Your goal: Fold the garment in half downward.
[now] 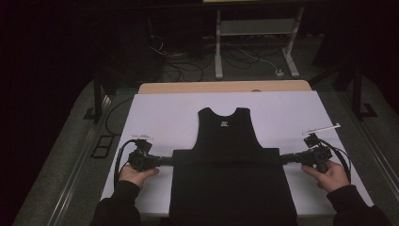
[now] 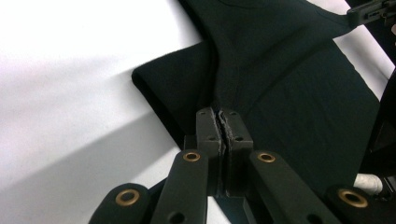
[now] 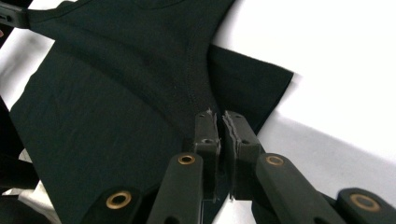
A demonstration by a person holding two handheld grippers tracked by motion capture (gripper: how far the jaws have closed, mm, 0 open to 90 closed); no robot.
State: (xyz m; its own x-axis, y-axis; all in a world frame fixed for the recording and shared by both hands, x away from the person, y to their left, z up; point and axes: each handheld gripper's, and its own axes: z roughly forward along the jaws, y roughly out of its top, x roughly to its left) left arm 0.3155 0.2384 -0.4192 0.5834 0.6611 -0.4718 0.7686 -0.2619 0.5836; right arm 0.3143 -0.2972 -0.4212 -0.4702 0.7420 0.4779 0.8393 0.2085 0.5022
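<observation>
Mid-fold on the vest (image 1: 229, 146): laid flat on the white mat (image 1: 155, 113), lower half doubled up, left gripper (image 1: 165, 160) and right gripper (image 1: 288, 159) each clamped on a vest side edge, further folds seemingly left.

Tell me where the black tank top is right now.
In the high view the black tank top lies centred on the white sheet, stretched between left gripper and right gripper.
</observation>
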